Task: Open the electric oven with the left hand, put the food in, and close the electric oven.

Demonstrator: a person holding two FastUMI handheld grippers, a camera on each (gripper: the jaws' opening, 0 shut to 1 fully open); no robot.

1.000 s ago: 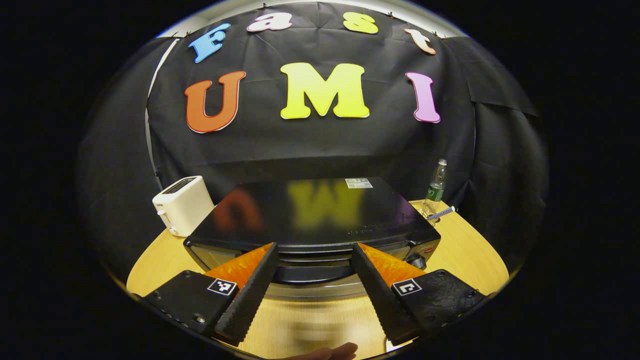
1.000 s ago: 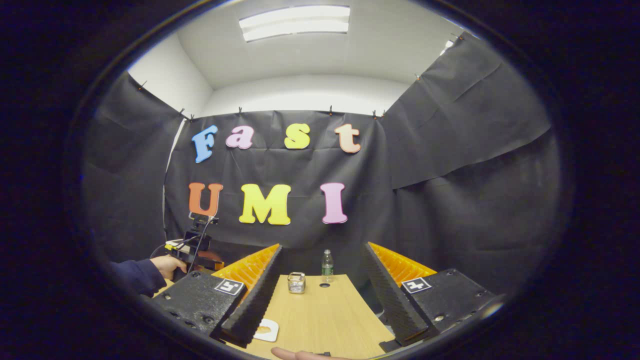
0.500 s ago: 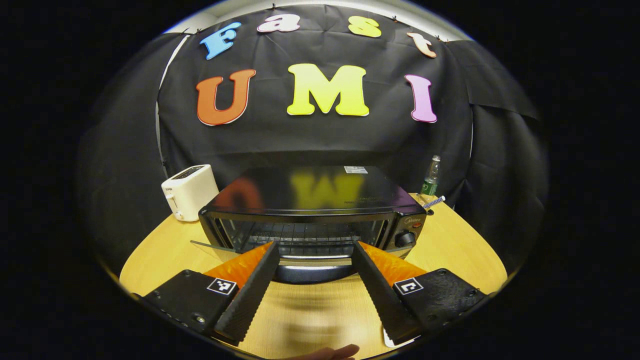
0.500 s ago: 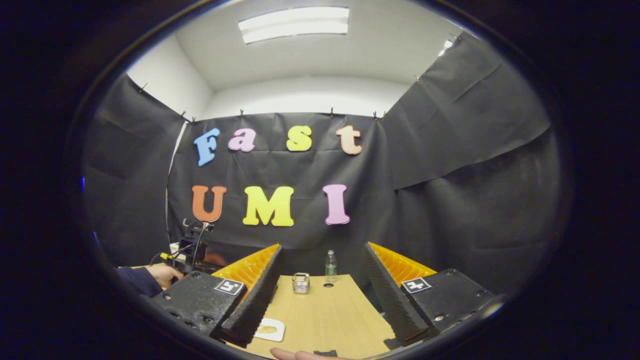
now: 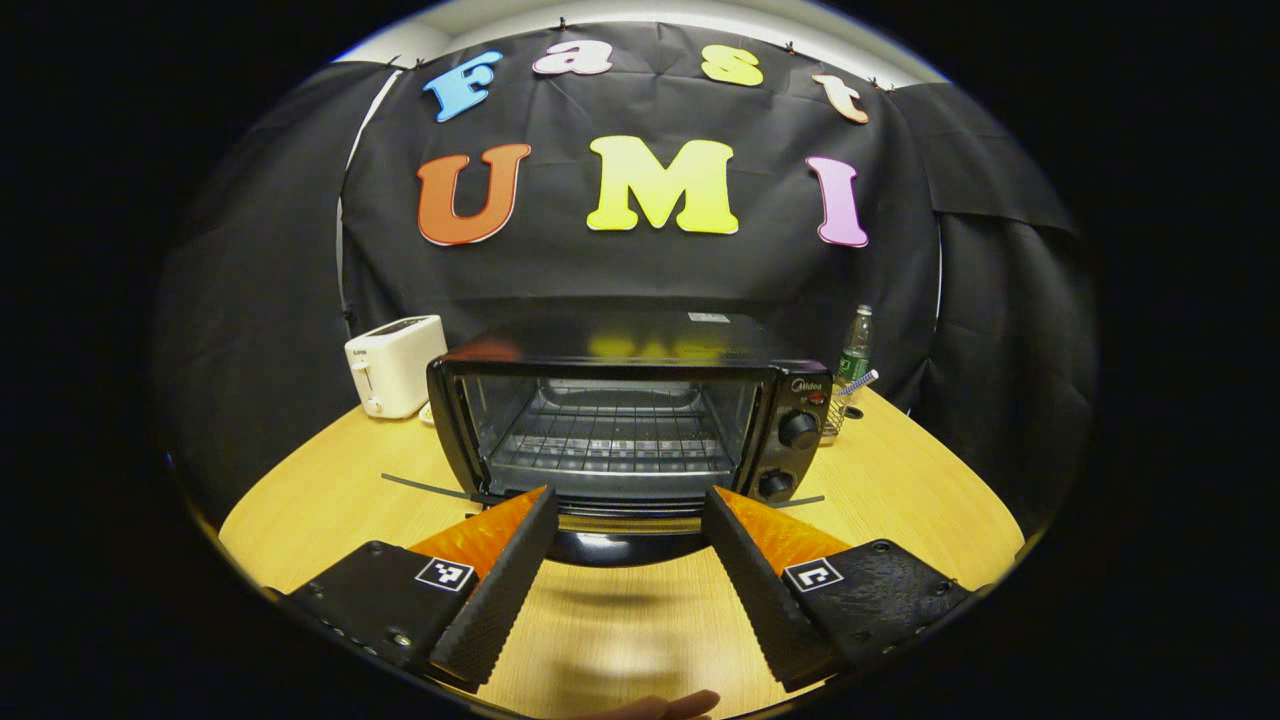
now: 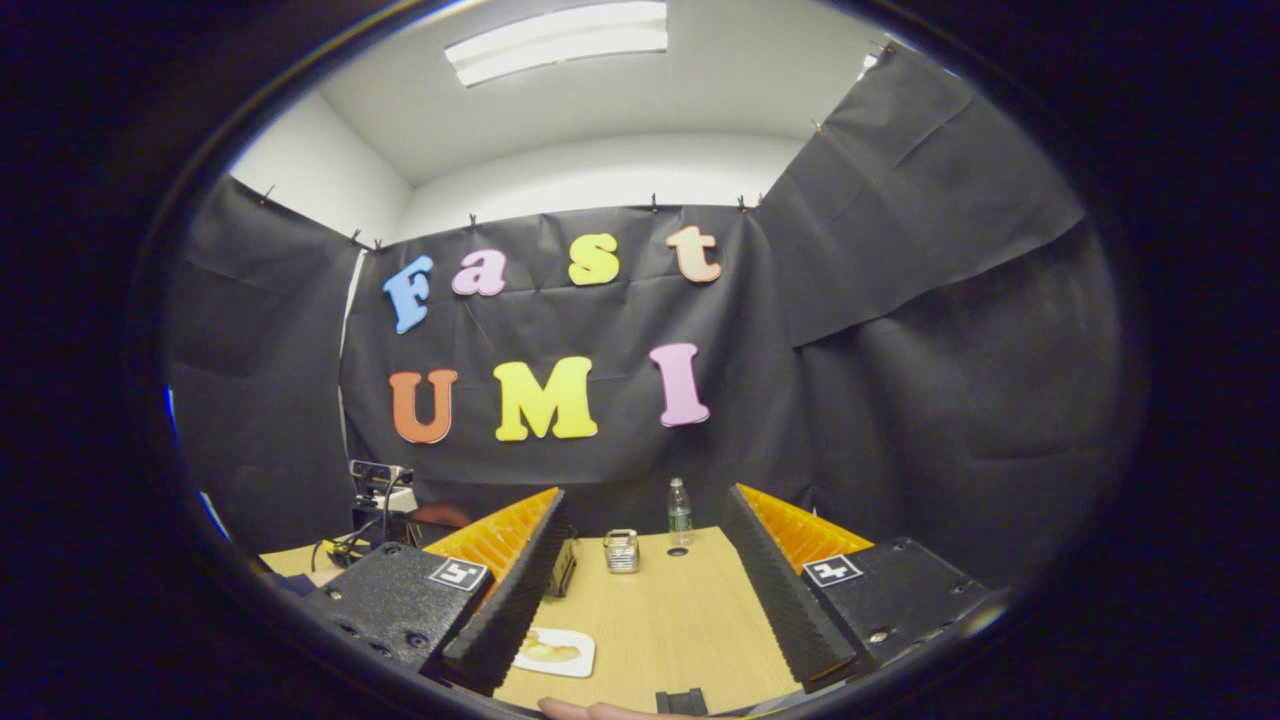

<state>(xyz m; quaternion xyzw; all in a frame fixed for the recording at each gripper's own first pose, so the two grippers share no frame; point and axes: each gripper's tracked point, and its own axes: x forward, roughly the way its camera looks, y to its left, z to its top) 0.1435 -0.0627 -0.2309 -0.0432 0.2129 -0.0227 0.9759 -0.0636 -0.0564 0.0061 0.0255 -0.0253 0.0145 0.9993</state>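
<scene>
The black electric oven (image 5: 795, 395) stands in the middle of the wooden table (image 5: 320, 480) in the left gripper view, its glass door folded down flat toward me. The wire rack (image 5: 610, 440) inside is bare. My left gripper (image 5: 630, 495) is open, and the door's dark handle (image 5: 620, 548) lies between its fingers. In the right gripper view my right gripper (image 6: 643, 495) is open above the table, holding nothing. A white plate with a piece of food (image 6: 555, 650) lies just beside its left finger.
A white toaster (image 5: 393, 365) stands left of the oven. A green bottle (image 5: 855, 345) and a small metal holder (image 6: 621, 550) sit at the back right. Two knobs (image 5: 798, 430) are on the oven's right front. The other hand-held gripper (image 6: 375, 490) shows at far left.
The oven door has swung down from shut to fully open as my left gripper sank with the handle. The right gripper shifted slightly, bringing more of the plate into view.
</scene>
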